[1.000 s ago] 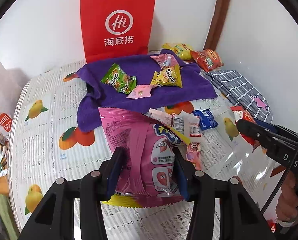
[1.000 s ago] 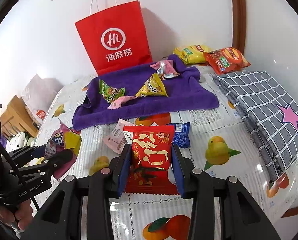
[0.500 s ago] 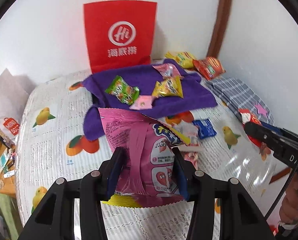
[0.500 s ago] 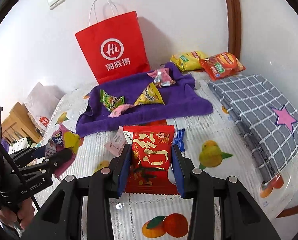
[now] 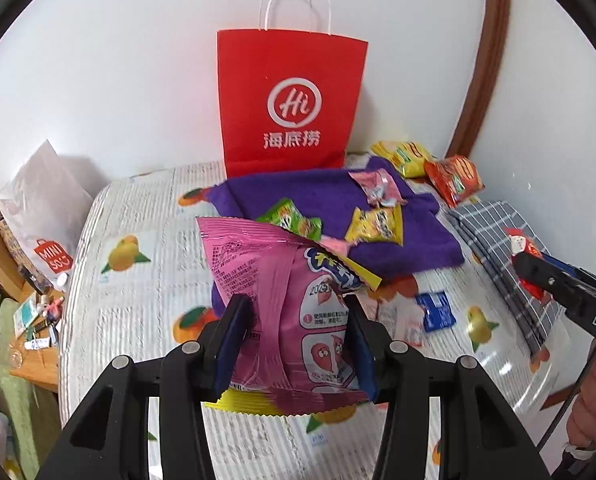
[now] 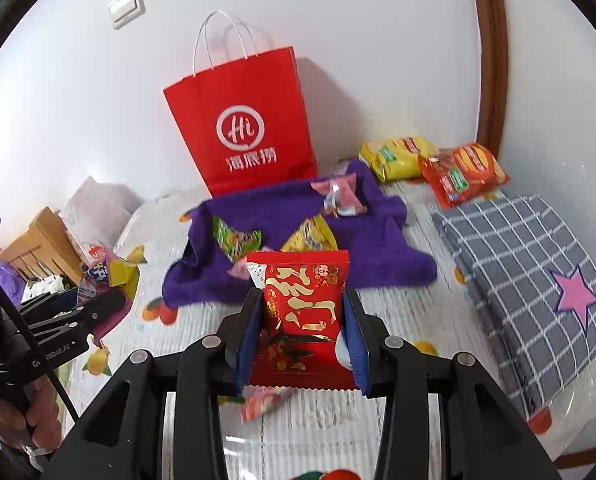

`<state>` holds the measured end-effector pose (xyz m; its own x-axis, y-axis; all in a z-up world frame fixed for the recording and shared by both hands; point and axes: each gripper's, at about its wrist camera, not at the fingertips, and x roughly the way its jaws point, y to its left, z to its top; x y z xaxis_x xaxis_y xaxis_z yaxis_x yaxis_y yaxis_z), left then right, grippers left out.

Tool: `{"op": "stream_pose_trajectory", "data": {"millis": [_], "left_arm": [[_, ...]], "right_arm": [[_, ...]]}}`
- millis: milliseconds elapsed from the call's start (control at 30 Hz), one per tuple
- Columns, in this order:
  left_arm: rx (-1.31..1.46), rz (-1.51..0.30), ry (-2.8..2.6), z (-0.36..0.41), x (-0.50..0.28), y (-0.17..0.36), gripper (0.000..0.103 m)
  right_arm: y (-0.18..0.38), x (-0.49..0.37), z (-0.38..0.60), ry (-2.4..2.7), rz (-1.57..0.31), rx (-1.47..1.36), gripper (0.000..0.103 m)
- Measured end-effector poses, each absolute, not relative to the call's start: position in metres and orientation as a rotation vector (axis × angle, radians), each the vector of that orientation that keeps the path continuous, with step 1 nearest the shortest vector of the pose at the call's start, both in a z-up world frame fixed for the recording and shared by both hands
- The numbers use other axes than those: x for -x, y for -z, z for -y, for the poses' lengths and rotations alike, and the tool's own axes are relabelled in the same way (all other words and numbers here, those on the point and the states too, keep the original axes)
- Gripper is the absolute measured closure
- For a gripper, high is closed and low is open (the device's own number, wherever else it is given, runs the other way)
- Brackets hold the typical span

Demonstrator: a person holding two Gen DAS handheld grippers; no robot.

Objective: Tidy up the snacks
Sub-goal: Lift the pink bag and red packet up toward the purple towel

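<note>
**Snacks lifted in both grippers, red bag waiting behind**

Jaws of the left gripper [image 5: 294, 344] are clamping a pink snack packet [image 5: 282, 300] across its middle, the foil creasing lengthwise where the pads are squeezing it. The right gripper [image 6: 303, 340] is clamping a red packet with gold lettering [image 6: 301, 312] in the same way, its jaws pressing on both side edges. Both packets are hanging clear of the surface [image 5: 138, 280], which is wearing a ribbed white cloth printed with oranges and lemons.

Judging by the task, the step in hand is carrying these two packets to where they belong, most likely the red paper bag [image 5: 292, 100] standing upright against the wall. Doing it well is calling for steady grips: the wrappers are slick, puffy and light, so any loosening could let them slide out. Each packet should be brought over the bag's open top before the jaws are parting, and one gripper should probably be going in at a time, since the mouth looks narrow. I cannot see inside the bag.

Farther out, a fuzzy purple towel [image 6: 377, 240] is lying rumpled in front of the bag, carrying a green packet [image 6: 236, 240], a yellow one [image 5: 375, 224] and a pink one [image 6: 339, 196]. A small blue packet [image 5: 433, 312] is lying flat on the cloth. Two crinkly bags, yellow [image 6: 397, 158] and orange [image 6: 463, 172], are resting by the wall, near a folded grey checked cloth with a pink star [image 6: 537, 272].
</note>
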<state>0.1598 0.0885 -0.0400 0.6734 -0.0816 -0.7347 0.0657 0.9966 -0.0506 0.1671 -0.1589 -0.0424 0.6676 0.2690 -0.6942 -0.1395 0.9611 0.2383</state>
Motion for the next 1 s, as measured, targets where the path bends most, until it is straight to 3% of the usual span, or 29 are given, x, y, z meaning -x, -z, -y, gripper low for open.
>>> {"op": "stream_pose_trajectory", "data": {"millis": [367,433,700,767,833,1000], "left_arm": [[0.025,-0.802,0.037,-0.097,-0.216,0.030,0.062],[0.022,-0.807,0.041,-0.095,-0.226,0.032,0.075],[0.064,-0.918,0.036,-0.096,-0.247,0.068,0.075],[0.085,-0.934,0.041,-0.097,-0.243,0.075,0.069],[0.111,-0.950,0.035,-0.097,-0.236,0.082,0.049],[0.095,-0.984,0.008,-0.087,-0.225,0.096,0.046]], "right_arm": [[0.031,-0.233,0.160,-0.282,-0.765,-0.179,0.064],[0.034,-0.245,0.160,-0.290,-0.766,-0.186,0.064],[0.062,-0.272,0.153,-0.299,-0.817,-0.172,0.064],[0.070,-0.274,0.152,-0.298,-0.836,-0.181,0.064],[0.076,-0.275,0.151,-0.301,-0.849,-0.183,0.064],[0.083,-0.268,0.148,-0.305,-0.862,-0.184,0.064]]}}
